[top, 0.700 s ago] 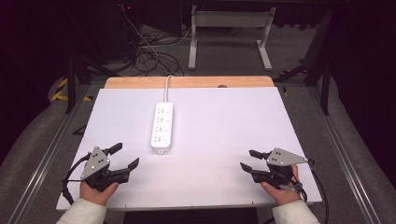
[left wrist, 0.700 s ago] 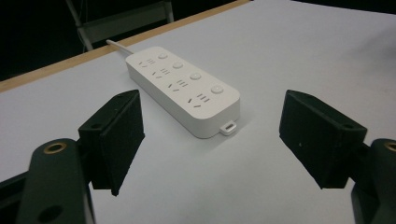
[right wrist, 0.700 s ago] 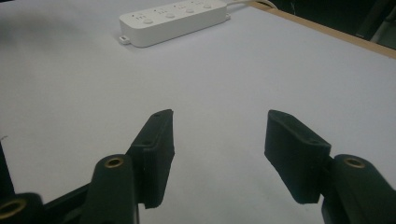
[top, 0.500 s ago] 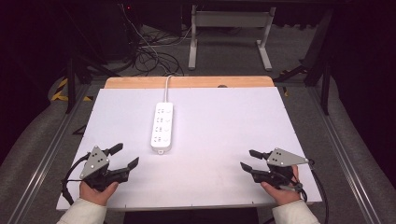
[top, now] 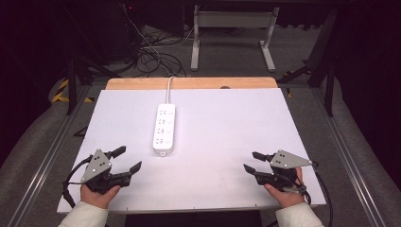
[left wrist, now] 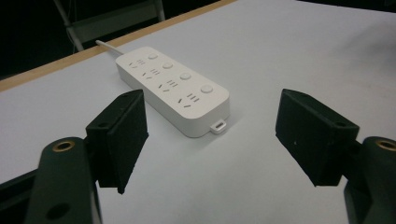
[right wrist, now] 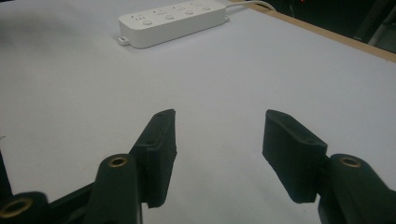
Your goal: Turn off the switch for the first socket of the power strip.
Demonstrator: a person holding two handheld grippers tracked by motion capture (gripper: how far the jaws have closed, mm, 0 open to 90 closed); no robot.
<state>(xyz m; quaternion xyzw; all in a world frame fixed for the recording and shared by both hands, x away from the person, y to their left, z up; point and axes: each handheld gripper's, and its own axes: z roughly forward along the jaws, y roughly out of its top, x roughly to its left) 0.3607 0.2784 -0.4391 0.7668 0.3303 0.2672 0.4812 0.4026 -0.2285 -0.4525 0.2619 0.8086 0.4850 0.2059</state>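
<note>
Power strip: white, glossy plastic, oblong with rounded corners, four sockets and four round buttons, lying flat on the matte white worktop left of centre, its white cord running to the far wooden edge. Left hand-held gripper and right hand-held gripper rest near the front corners, well apart from the strip; both have black, blocky jaws spread wide, holding nothing.

The high view looks down on my table; both my gripper views skim low toward one shared power strip
</note>
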